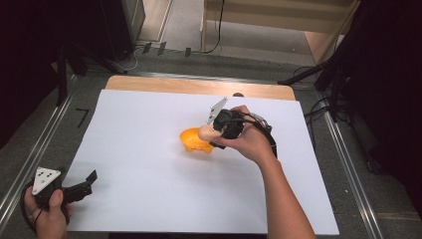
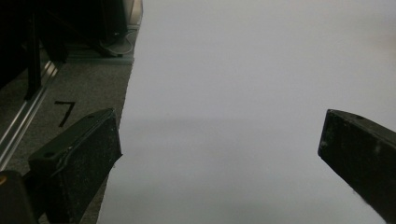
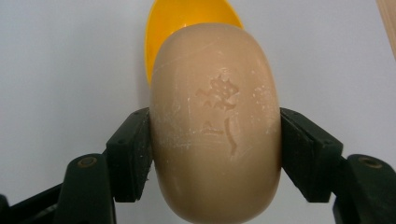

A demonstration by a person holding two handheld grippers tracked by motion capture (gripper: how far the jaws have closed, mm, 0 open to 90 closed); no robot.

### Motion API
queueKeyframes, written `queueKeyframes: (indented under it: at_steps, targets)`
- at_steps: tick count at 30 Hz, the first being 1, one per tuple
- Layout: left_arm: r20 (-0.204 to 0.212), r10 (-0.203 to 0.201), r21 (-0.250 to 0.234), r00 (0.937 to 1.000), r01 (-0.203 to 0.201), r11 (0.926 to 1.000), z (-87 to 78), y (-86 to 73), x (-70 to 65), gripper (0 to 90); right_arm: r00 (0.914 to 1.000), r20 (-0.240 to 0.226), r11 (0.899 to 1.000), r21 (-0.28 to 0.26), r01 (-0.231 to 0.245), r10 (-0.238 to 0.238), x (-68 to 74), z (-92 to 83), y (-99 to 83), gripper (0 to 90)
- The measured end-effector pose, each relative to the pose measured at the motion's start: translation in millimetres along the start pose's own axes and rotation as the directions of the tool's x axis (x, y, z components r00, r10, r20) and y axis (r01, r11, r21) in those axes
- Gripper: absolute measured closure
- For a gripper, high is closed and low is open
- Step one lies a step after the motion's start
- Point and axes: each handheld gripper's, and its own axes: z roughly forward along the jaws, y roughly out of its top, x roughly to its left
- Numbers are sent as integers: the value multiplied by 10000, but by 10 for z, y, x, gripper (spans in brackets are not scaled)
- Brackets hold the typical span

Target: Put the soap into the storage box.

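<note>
A beige oval bar of soap (image 3: 215, 123) with a stamped mark fills the right gripper view, and my right gripper (image 3: 215, 154) is shut on it, one jaw pressing each side. Behind the soap lies an orange dish (image 3: 187, 21). From above, the right gripper (image 1: 211, 135) holds the soap (image 1: 207, 132) over the near right rim of the orange dish (image 1: 193, 140) at the middle of the white sheet (image 1: 149, 149). My left gripper (image 1: 88, 183) rests at the sheet's front left edge, jaws wide apart with nothing between them. In its own view the left gripper (image 2: 219, 149) looks over bare white sheet (image 2: 243, 93).
The white sheet covers a wooden table (image 1: 199, 85). Grey floor with a black mark (image 1: 82, 117) and a metal rail (image 1: 35, 149) lies to the left. Another rail (image 1: 348, 169) runs along the right side. Dark stands and cables stand beyond the table's far corners.
</note>
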Motion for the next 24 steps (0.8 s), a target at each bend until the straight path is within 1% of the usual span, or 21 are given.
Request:
queueKeyframes:
  at_steps: [3, 5, 6, 8, 12, 17, 18, 19, 21, 22, 24]
  targets:
    - [-7, 29, 16, 10000, -29, 10000, 2, 1, -2, 0, 10000, -31, 9999, 61, 83, -83, 2, 35, 41, 332]
    - [-19, 58, 28, 10000, -58, 10000, 2, 1, -3, 0, 9997, -108, 9996, 176, 236, -234, 7, 98, 100, 332]
    - [-5, 65, 22, 10000, -65, 10000, 2, 1, -4, 0, 9997, -108, 9996, 176, 236, -234, 7, 98, 100, 332]
    - [-1, 31, 6, 10000, -31, 10000, 1, 0, -3, 0, 9996, -173, 9990, 387, 235, -229, 12, 162, 149, 332]
    - [-3, 62, 49, 10000, -62, 10000, 6, 2, -3, 0, 9991, -324, 9988, 388, 297, -284, 5, 226, 199, 332]
    - [0, 49, 52, 10000, -49, 10000, 10, 3, -5, 0, 9988, -403, 9984, 466, 313, -295, 0, 271, 247, 331]
    - [9, 51, 68, 10000, -51, 10000, 9, 3, -4, 0, 9988, -434, 9986, 467, 257, -237, 3, 282, 260, 331]
    - [10, 40, 63, 10000, -40, 10000, 10, 3, -4, 0, 9986, -438, 9984, 464, 325, -304, -6, 294, 274, 331]
    - [10, 40, 72, 10000, -40, 10000, 10, 3, -4, 0, 9984, -517, 9983, 515, 275, -249, -11, 321, 303, 331]
    - [26, 41, 79, 10000, -41, 10000, 9, 4, -3, 0, 9980, -629, 9980, 611, 128, -90, -9, 351, 328, 331]
    - [29, 26, 94, 10000, -27, 10000, 9, 4, -1, 0, 9975, -700, 9979, 621, 182, -138, -15, 375, 343, 330]
